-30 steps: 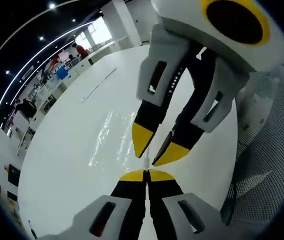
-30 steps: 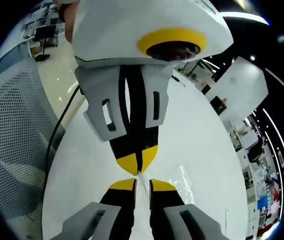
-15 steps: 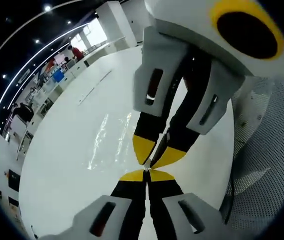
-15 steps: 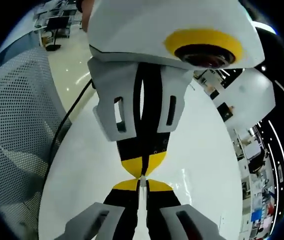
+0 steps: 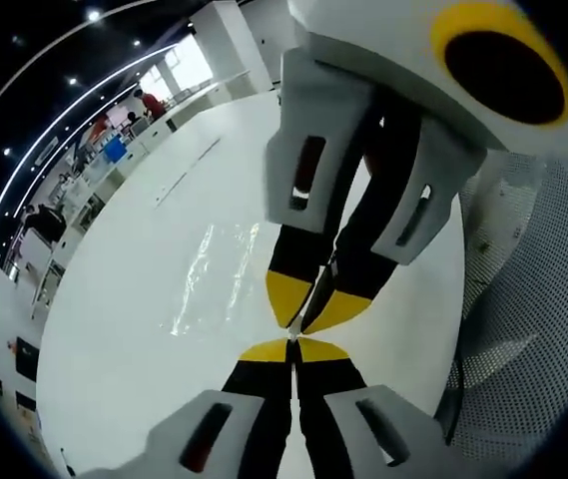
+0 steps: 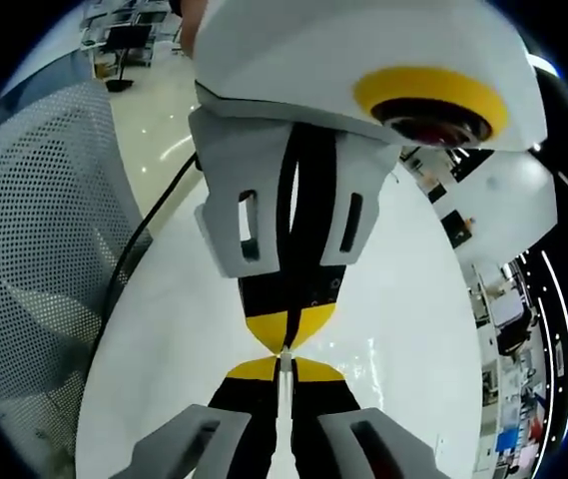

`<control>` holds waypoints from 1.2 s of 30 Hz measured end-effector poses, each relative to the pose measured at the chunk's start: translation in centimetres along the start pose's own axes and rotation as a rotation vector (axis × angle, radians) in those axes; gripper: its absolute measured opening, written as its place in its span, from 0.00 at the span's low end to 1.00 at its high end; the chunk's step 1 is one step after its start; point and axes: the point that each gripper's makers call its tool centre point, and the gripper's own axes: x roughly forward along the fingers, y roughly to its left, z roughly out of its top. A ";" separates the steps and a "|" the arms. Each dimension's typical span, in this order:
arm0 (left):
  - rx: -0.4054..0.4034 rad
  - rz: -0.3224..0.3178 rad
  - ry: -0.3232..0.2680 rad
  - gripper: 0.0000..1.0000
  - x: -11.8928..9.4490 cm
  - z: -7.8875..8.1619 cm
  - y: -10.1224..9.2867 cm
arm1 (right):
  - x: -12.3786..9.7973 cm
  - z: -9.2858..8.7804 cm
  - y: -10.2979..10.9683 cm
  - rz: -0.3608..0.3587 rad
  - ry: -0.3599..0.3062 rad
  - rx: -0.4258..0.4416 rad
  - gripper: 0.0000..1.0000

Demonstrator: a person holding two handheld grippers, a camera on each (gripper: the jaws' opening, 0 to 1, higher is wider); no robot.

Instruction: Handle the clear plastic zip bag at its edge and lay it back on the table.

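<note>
The clear plastic zip bag (image 5: 220, 267) lies mostly flat on the white round table (image 5: 134, 329), showing as shiny creases. Its near edge rises as a thin strip between the two grippers, which face each other tip to tip. My left gripper (image 5: 292, 350) is shut on that edge. My right gripper (image 5: 308, 302) comes down from above, its yellow tips pinched on the same strip. In the right gripper view, my right gripper (image 6: 284, 368) is shut on the thin edge, the left gripper (image 6: 285, 330) meets it from above, and bag (image 6: 368, 357) glints beyond.
A grey mesh chair (image 5: 538, 329) stands close to the table's edge, seen again as the chair (image 6: 29, 259) with a black cable (image 6: 129, 254) running past it. Desks and people (image 5: 114, 135) fill the far background.
My right gripper's jaws, apart a second ago, have shut on the bag's edge. Both grippers have drawn slightly closer together; the left gripper stays shut.
</note>
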 end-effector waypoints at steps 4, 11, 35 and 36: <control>-0.005 -0.004 0.002 0.00 0.0 -0.1 -0.1 | 0.0 -0.1 0.1 0.006 0.004 0.000 0.00; -0.010 -0.002 0.001 0.00 0.0 -0.1 0.0 | -0.2 -0.9 0.1 0.005 0.028 0.005 0.00; -0.031 -0.018 -0.006 0.00 0.3 -0.3 -0.3 | 0.2 0.1 0.7 0.039 0.002 0.017 0.00; -0.028 -0.021 -0.006 0.00 0.3 -0.3 -0.4 | 0.2 0.0 0.7 0.043 0.003 0.020 0.00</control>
